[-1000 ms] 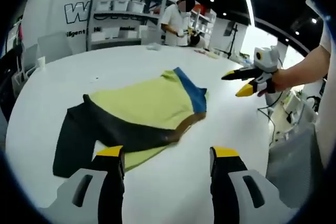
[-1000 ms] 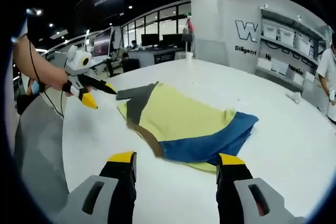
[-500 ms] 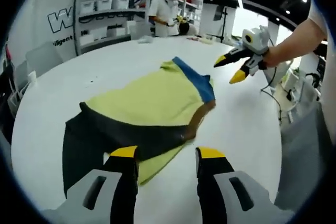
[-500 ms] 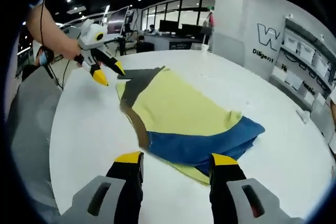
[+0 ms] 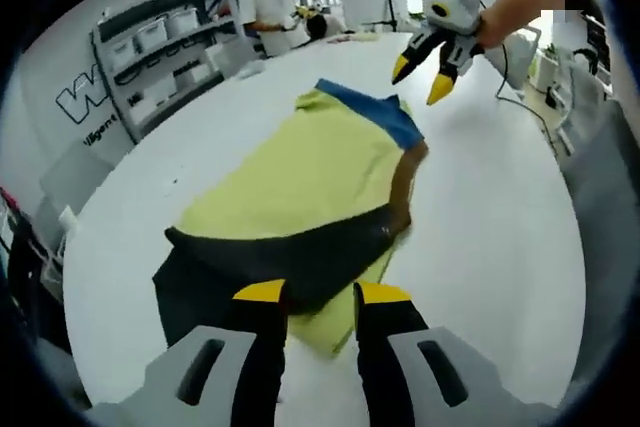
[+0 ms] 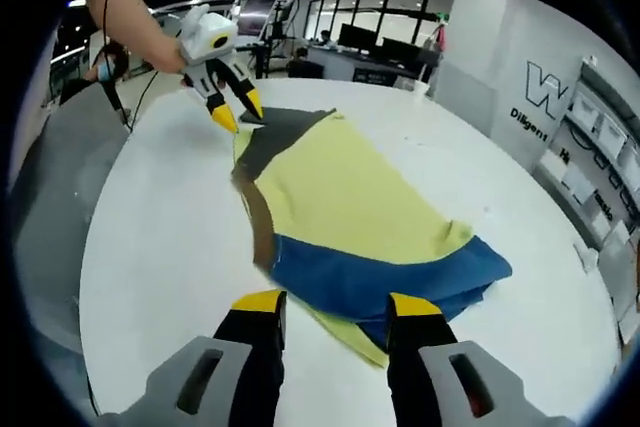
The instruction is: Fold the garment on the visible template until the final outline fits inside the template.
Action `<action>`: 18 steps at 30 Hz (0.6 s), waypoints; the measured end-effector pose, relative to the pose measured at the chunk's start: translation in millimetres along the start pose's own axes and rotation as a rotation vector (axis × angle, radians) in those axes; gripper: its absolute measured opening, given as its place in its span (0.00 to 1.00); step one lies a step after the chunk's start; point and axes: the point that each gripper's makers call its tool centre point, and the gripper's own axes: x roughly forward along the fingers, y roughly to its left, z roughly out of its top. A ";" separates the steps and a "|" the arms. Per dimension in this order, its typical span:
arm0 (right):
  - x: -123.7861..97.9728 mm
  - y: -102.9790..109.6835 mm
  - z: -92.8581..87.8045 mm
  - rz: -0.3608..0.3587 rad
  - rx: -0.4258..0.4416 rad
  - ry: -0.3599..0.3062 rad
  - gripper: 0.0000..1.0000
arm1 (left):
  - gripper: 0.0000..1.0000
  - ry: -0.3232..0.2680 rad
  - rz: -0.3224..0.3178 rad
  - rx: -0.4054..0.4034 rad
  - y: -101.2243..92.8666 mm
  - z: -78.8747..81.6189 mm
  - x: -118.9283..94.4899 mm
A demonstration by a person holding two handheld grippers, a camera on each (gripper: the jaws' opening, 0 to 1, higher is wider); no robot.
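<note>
A folded garment lies on the white round table (image 5: 490, 217): a yellow body (image 5: 310, 172), a blue band (image 5: 375, 112) at the far end, a black part (image 5: 250, 267) at the near end and a brown strip along the right edge. My left gripper (image 5: 320, 295) stands open low over the near end, with the yellow hem between its jaws. In the right gripper view the blue band (image 6: 390, 272) is nearest. My right gripper (image 6: 337, 303) is open there, a yellow corner between its jaws. A hand holds each gripper: the right gripper (image 5: 422, 75) hovers by the blue end, the left gripper (image 6: 238, 110) by the black end (image 6: 275, 137).
Shelves with white bins (image 5: 150, 37) line the wall behind the table, and a person (image 5: 265, 2) stands at the far side. The table's rim (image 6: 100, 277) drops to grey floor. Desks with monitors (image 6: 370, 47) stand further back.
Both grippers have come closer to the garment's two ends and lower over them. The jaws of both have narrowed. The garment itself has not moved.
</note>
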 end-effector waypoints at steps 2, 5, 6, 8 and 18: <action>0.2 -1.9 -1.0 0.002 -0.004 0.002 0.34 | 0.25 0.014 -0.009 0.036 -0.3 -1.5 2.6; 1.4 -4.9 -4.2 0.007 -0.014 0.012 0.34 | 0.24 0.030 -0.014 0.073 0.9 -4.9 6.9; 1.6 -5.3 -4.8 0.009 -0.019 0.013 0.33 | 0.23 0.040 -0.013 0.107 2.1 -6.6 8.1; 1.9 -5.6 -6.6 0.015 -0.031 0.023 0.32 | 0.22 0.050 -0.013 0.155 1.8 -6.7 9.4; 6.5 -2.7 -9.9 0.042 -0.049 0.038 0.29 | 0.21 0.095 -0.018 0.329 1.2 -11.2 16.5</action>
